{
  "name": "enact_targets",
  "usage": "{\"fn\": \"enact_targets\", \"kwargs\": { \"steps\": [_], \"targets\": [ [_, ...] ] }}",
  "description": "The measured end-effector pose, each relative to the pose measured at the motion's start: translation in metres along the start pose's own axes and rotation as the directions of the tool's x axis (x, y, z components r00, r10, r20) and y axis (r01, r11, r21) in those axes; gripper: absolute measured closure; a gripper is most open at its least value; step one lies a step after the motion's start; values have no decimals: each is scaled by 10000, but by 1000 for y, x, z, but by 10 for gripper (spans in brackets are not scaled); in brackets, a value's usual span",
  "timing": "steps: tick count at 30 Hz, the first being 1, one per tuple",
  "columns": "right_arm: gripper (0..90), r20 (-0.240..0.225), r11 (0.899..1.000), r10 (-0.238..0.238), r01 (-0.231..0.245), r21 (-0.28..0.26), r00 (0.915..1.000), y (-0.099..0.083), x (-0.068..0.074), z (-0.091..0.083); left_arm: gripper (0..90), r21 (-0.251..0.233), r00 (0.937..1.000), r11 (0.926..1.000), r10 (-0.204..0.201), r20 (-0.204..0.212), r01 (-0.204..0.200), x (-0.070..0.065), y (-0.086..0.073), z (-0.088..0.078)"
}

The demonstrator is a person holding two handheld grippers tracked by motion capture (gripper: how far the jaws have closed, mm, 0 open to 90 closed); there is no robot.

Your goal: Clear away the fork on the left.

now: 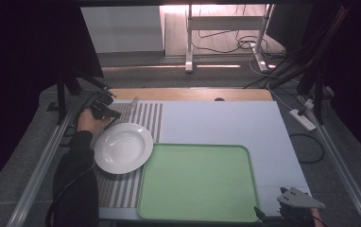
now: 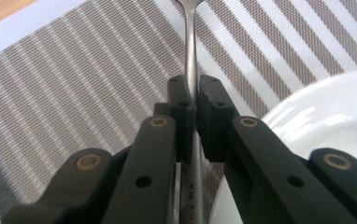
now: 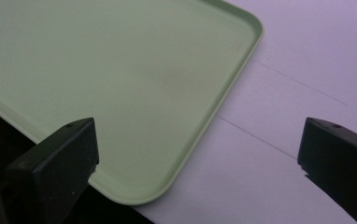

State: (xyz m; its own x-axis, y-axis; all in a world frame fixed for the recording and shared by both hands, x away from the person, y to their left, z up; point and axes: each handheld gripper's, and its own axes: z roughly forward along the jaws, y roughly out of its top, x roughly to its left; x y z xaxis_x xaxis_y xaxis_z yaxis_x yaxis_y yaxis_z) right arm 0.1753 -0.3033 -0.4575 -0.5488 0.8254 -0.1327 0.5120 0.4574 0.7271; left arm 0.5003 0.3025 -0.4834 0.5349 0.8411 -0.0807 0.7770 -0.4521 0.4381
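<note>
Now — left claw (image 2: 191, 100) clamps utensil handle (image 2: 191, 51) over striped mat (image 2: 74, 84) | right claw (image 3: 200, 154) gapes, empty

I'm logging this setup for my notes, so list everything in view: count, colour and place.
Plate: 1, white, on the striped placemat, left of the tray.
Tray: 1, light green, near centre of the table.
Placemat: 1, grey-and-white striped, left part of the table.
Utensil handle: 1, silver metal, over the placemat beside the plate; its head is out of frame.
Table cover: 1, pale blue-white.
Power strip: 1, white, floor at right.
Left gripper: black, shut on the utensil handle.
Right gripper: black, open, near the tray's corner.
</note>
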Motion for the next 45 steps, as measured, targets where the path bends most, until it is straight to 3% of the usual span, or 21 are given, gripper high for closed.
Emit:
{"fn": "enact_targets", "kwargs": {
  "steps": [5, 10, 23, 37, 42, 45],
  "targets": [
    [0, 15, 10000, 2, -2, 3, 10000, 0, 0, 0, 842, 21, 10000, 10000, 42, 57, -42, 3, -8, -15],
    [0, 7, 10000, -13, 13, 26, 10000, 0, 0, 0, 841, -10, 9991, 9999, 146, 399, -145, -4, -12, -23],
    [0, -1, 10000, -32, 32, 0, 10000, 0, 1, 0, 841, -85, 9932, 9996, 290, 1126, -282, -42, -28, -16],
    [0, -33, 10000, -36, 36, -28, 10000, 0, 1, 0, 840, -534, 9894, 9981, 389, 1396, -317, -77, -46, -22],
    [0, -46, 10000, -42, 42, -24, 10000, 1, 1, 0, 840, -651, 9863, 9963, 662, 1510, -569, -95, -50, -25],
    [0, -51, 10000, -52, 52, -24, 10000, 0, 1, 0, 840, -712, 9871, 9945, 860, 1348, -769, -108, -52, -28]
  ]
}}
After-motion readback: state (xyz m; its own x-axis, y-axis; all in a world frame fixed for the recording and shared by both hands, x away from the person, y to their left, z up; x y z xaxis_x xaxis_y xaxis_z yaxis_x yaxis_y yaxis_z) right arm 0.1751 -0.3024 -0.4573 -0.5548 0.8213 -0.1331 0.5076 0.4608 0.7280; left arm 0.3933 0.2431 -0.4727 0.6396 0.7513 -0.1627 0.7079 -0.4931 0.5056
